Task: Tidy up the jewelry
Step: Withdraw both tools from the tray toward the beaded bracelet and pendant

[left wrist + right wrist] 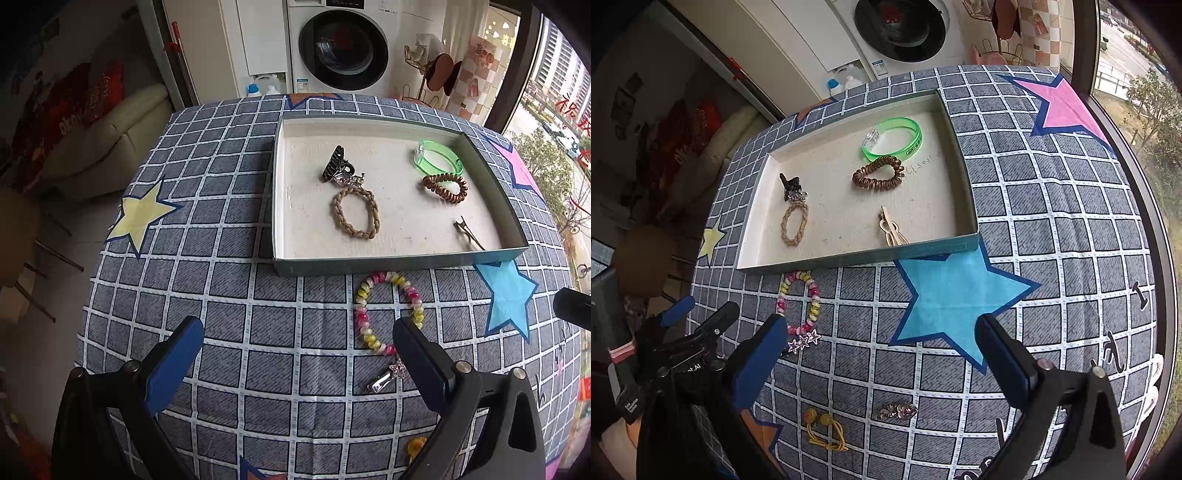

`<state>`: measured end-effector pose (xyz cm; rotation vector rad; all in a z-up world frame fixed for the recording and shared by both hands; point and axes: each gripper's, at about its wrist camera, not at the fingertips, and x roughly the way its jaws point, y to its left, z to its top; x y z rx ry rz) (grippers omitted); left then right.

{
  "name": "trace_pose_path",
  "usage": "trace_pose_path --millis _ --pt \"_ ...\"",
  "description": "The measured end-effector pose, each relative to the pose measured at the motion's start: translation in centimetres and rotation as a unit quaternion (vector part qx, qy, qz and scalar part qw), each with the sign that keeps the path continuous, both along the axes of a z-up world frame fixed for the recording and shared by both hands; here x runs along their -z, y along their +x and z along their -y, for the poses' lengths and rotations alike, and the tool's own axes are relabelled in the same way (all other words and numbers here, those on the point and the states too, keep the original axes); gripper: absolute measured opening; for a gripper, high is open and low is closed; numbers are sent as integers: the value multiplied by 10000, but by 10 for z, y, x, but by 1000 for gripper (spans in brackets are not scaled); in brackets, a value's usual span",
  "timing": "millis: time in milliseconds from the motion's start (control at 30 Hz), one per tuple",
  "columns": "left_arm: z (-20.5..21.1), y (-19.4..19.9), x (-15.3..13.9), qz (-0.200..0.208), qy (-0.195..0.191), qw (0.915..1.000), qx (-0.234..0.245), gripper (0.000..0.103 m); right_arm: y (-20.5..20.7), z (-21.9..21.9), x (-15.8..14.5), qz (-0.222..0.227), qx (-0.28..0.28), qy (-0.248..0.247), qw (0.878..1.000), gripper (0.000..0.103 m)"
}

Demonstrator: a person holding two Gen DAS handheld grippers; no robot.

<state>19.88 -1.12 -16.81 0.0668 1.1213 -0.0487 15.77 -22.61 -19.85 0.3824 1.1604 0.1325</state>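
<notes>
**Jewelry split between the tray and the tablecloth**

Jewelry sits in two groups in front of you. Inside the shallow tray point(402, 260) you have a dark claw clip point(337, 166), a braided tan band point(356, 216) just below it, a green bangle point(439, 157) in the far corner, a brown spiral hair tie point(445, 187) touching the bangle's near edge, and a flat hair clip point(892, 228) close to the tray's near wall.

Outside the tray, on the checked tablecloth point(229, 317) covering the table, a pink-and-yellow beaded bracelet point(388, 312) lies just beside the tray's near wall. A star-topped clip point(388, 376) sits at the bracelet's near end. Closer to you, the right wrist view shows a yellow hair tie point(823, 430) and a small metal brooch point(897, 411) lying apart from each other.

Your left hand-held gripper point(297, 356) hovers over the cloth with its jaws spread wide and nothing between them; its right finger point(421, 362) is just beside the bracelet and the star clip. Your right hand-held gripper point(882, 360) is likewise spread wide and empty, above the blue star point(956, 295) printed on the cloth
</notes>
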Motion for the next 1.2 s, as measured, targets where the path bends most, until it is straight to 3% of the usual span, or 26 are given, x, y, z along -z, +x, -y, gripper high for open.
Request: trace_pose_path --millis 167,500,700,1067,1200 --pt "-3 -13 10 -193 -56 9997 149 103 -19 0 6 -35 106 -33 9999 103" --pt "1 -29 31 -577 -154 9975 379 103 -59 -6 32 -711 142 -210 9971 103" --pt "17 -34 37 -571 11 9938 958 103 -73 -7 45 -966 306 -306 9944 103" --pt "48 -24 42 -522 -109 9863 1562 103 -71 -13 51 -988 410 -356 9936 102" --pt "55 -17 48 -614 -69 9848 1621 97 -69 -16 54 -984 483 -396 9932 93"
